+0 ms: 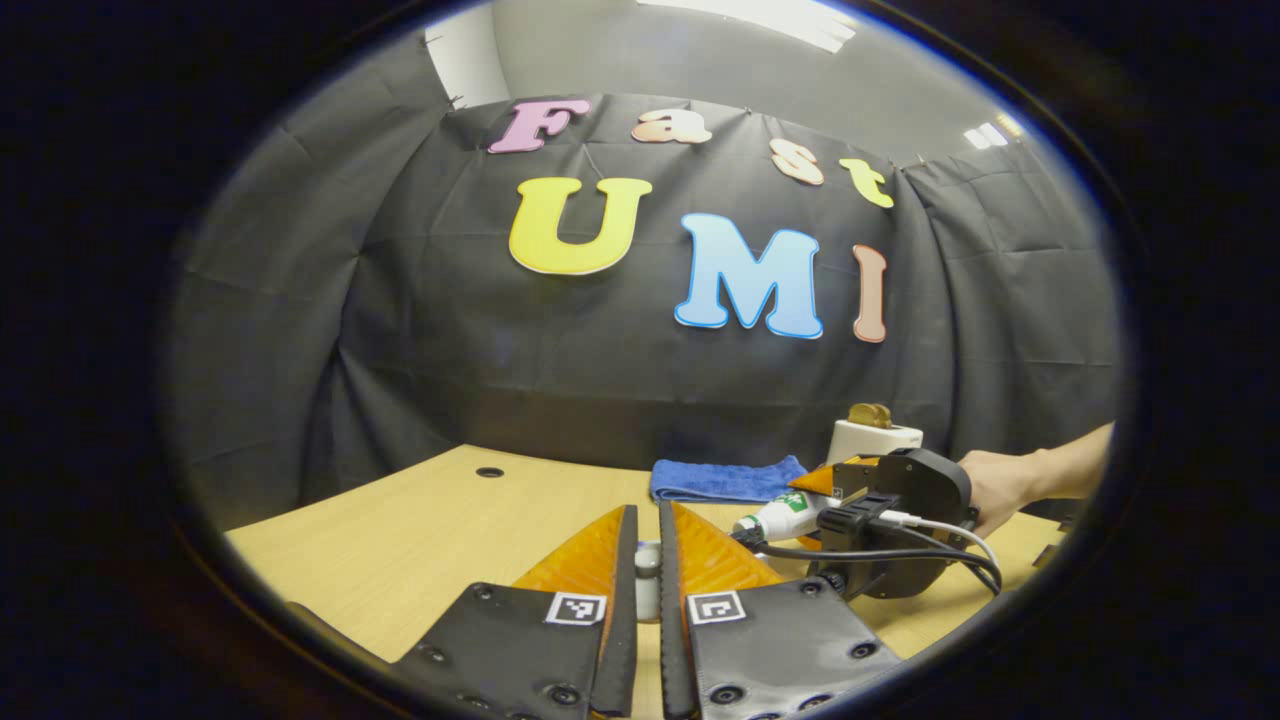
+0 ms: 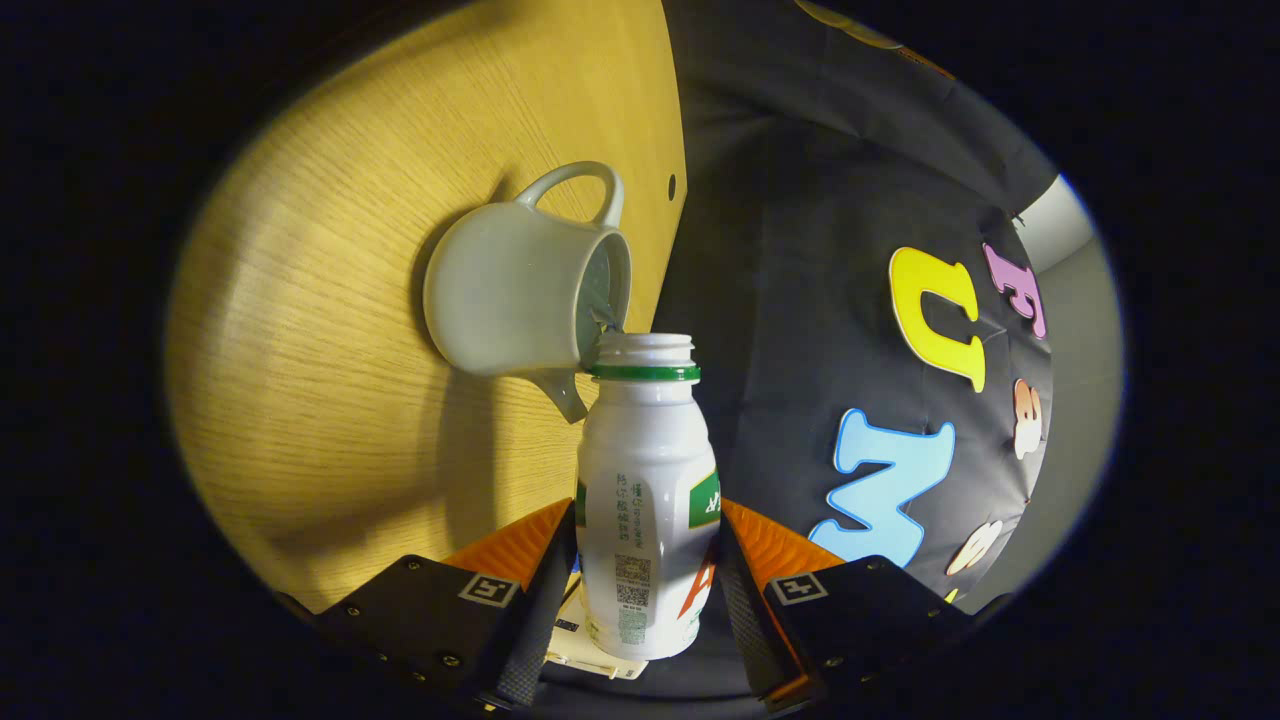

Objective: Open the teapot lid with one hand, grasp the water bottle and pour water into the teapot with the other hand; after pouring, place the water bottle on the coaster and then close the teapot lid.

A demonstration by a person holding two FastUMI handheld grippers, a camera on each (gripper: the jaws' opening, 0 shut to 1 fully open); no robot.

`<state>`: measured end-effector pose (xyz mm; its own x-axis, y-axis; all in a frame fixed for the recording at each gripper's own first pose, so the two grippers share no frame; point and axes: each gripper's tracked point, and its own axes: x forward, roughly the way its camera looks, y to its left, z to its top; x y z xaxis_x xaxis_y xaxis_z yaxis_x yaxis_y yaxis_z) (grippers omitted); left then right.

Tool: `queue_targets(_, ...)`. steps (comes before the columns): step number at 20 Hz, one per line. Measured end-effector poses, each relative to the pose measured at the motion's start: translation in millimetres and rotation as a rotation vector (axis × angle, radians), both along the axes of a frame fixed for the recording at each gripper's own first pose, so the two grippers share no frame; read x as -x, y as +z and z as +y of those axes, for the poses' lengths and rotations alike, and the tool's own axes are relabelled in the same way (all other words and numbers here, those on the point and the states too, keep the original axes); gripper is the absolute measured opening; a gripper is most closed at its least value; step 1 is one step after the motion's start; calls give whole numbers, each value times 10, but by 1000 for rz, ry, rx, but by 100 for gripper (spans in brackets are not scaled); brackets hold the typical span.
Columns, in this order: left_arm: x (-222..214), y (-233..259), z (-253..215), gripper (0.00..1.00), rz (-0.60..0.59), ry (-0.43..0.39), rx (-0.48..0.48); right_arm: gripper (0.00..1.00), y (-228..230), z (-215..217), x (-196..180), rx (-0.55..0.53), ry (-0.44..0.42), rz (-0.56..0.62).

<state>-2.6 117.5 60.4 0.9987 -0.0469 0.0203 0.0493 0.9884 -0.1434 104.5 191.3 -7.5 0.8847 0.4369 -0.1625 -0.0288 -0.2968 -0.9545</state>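
Observation:
In the right gripper view my right gripper is shut on a white water bottle with a green neck ring and no cap. The bottle is tipped, its open mouth right at the open top of the white teapot, which stands lidless on the wooden table. I cannot tell whether water is flowing. In the left gripper view my left gripper is shut on a small white piece, the teapot lid, held above the table. To its right the right gripper holds the tilted bottle.
A folded blue cloth lies at the back of the table. Behind it stands a white box with a brown object on top. A person's hand holds the right gripper. A small round hole marks the table's far left.

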Motion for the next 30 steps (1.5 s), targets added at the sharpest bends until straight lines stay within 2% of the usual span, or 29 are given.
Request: queue_targets(30, -37, 0, 24, 20, 3, -3, 7, 76, 148, -5, -5, 33, 35, -57)
